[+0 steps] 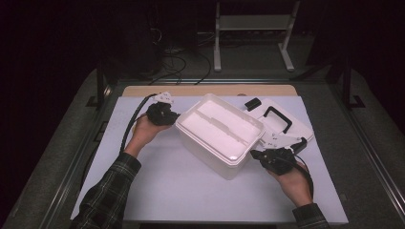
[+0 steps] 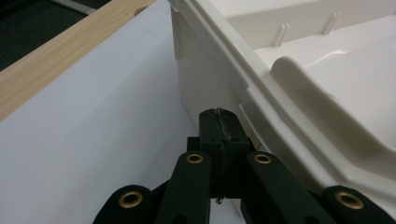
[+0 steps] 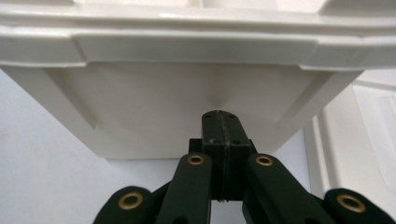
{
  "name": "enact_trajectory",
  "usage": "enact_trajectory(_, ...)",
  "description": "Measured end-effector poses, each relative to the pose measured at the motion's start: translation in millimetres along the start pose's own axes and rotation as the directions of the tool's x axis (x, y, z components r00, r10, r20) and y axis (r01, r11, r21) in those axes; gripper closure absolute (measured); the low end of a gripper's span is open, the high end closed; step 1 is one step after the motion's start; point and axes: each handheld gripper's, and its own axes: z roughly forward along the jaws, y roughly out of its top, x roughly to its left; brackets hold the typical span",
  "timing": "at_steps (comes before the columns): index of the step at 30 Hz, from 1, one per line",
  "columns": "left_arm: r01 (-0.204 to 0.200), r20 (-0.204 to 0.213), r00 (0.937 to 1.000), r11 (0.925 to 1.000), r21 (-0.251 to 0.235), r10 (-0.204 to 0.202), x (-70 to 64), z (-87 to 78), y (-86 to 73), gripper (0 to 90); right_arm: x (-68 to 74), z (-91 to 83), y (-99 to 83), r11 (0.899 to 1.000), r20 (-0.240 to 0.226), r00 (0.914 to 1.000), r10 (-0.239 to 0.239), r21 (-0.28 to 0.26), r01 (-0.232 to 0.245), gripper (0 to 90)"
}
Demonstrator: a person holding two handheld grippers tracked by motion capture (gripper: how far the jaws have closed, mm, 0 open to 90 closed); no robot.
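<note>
An open white plastic box [image 1: 219,133] stands at an angle in the middle of the white table cover. My left gripper [image 1: 173,116] is at the box's left end, jaws pressed together with nothing between them, tips under the rim [image 2: 261,100] against the wall. My right gripper [image 1: 254,154] is at the box's right end, also shut and empty, its tips just below the overhanging rim [image 3: 196,44] close to the end wall [image 3: 177,107]. The box's white lid [image 1: 286,125] with a black handle lies flat behind my right gripper.
A wooden strip [image 1: 210,90] runs along the far edge of the white cover [image 1: 181,191]. A small black piece [image 1: 252,103] lies by the lid's far corner. Dark floor, cables and a white frame [image 1: 253,28] lie beyond the table.
</note>
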Motion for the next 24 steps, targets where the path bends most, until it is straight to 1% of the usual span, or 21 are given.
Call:
enact_trajectory(1, 0.0, 0.0, 1.0, 1.0, 0.0, 0.0, 0.0, 0.0, 0.0, 89.9, 0.0, 0.2, 0.6, 1.0, 0.002, 1.0, -0.007, 0.002, 0.007, 89.9)
enact_trajectory(3, -0.008, 0.014, 0.9999, 1.0, 0.004, 0.008, -1.3, -0.7, -0.3, 89.9, -0.3, 0.1, 0.6, 1.0, 0.003, 1.0, -0.004, 0.004, 0.004, 89.9)
enact_trajectory(4, -0.008, 0.014, 0.9999, 1.0, 0.004, 0.008, -1.3, -0.7, -0.3, 89.9, -0.3, 0.1, 0.6, 1.0, 0.003, 1.0, -0.004, 0.004, 0.004, 89.9)
enact_trajectory(6, -0.008, 0.033, 0.9994, 1.0, 0.003, 0.007, -3.0, -1.6, -0.8, 89.9, -0.7, -0.2, 0.4, 1.0, 0.005, 1.0, 0.0, 0.004, 0.0, 89.9)
enact_trajectory(9, -0.017, 0.023, 0.9996, 0.9997, 0.016, 0.017, -6.3, -4.1, -0.9, 89.9, -2.4, -0.5, -0.2, 1.0, -0.005, 1.0, 0.002, 0.0, -0.002, 89.9)
enact_trajectory(10, -0.023, 0.014, 0.9996, 0.9994, 0.025, 0.023, -8.5, -6.8, -0.9, 89.9, -3.1, 0.1, 0.1, 1.0, -0.009, 1.0, 0.0, -0.002, 0.0, 89.9)
enact_trajectory(13, -0.025, 0.013, 0.9996, 0.9992, 0.03, 0.024, -11.7, -11.7, -1.7, 89.9, -3.3, 0.8, 0.6, 1.0, -0.016, 0.9999, -0.001, -0.004, 0.001, 89.9)
enact_trajectory(16, -0.026, 0.008, 0.9996, 0.9993, 0.026, 0.026, -14.8, -14.7, -4.8, 89.9, -3.7, 1.2, 1.0, 1.0, -0.02, 0.9998, -0.001, -0.006, 0.001, 89.9)
enact_trajectory(18, -0.011, 0.014, 0.9998, 0.9999, 0.012, 0.011, -18.3, -19.4, -10.4, 89.9, -4.6, 2.0, 1.5, 1.0, -0.026, 0.9997, -0.002, -0.009, 0.001, 89.9)
enact_trajectory(24, 0.001, 0.016, 0.9999, 1.0, 0.006, -0.001, -25.9, -28.8, -19.0, 89.9, -4.1, 3.8, 4.4, 1.0, -0.035, 0.9994, -0.008, -0.006, 0.008, 89.9)
